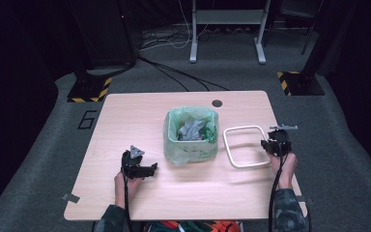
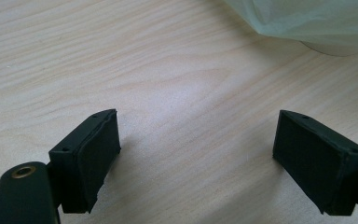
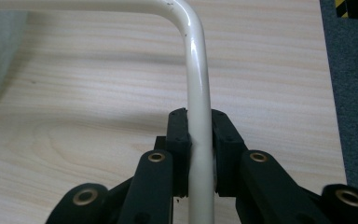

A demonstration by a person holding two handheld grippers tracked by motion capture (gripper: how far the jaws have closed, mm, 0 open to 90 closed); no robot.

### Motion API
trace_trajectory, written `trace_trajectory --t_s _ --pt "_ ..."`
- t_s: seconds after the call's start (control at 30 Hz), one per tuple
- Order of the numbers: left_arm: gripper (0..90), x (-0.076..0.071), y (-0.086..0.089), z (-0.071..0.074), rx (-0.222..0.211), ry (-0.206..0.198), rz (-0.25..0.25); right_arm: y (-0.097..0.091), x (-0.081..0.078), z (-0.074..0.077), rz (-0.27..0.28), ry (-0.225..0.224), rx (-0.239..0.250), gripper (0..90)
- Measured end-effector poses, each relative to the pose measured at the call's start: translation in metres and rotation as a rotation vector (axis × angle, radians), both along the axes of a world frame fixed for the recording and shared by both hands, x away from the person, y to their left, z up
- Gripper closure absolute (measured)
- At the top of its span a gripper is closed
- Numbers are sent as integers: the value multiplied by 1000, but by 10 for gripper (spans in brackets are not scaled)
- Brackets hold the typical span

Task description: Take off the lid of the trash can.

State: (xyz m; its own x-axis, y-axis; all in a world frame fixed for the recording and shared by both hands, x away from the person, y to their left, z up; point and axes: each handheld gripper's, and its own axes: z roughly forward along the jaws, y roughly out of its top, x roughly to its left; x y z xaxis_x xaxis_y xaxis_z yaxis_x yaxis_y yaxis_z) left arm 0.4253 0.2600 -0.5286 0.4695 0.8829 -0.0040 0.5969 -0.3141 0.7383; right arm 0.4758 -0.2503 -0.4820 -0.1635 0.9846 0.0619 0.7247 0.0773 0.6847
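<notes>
Our right claw [image 3: 199, 154] clamps the white ring [image 1: 244, 146] right of the bin [image 1: 191, 133]; our left claw [image 2: 196, 158], left of the bin, gapes over bare counter [image 1: 125, 116].

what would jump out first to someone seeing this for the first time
Mid-table stands a small bin lined with a pale green bag and holding grey scraps. Just right of it, the right hand-held gripper is shut on one side of a white rounded-square frame. The left hand-held gripper rests open on the wooden table, left of the bin.
</notes>
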Motion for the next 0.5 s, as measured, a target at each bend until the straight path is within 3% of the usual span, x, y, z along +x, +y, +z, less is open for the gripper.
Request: trace_trajectory --t_s 0.27,0.5 --pt "142 0 0 0 0 0 0 -1 2 -11 -4 26 -9 795" --pt "142 0 0 0 0 0 0 1 2 -15 -7 34 -50 785"
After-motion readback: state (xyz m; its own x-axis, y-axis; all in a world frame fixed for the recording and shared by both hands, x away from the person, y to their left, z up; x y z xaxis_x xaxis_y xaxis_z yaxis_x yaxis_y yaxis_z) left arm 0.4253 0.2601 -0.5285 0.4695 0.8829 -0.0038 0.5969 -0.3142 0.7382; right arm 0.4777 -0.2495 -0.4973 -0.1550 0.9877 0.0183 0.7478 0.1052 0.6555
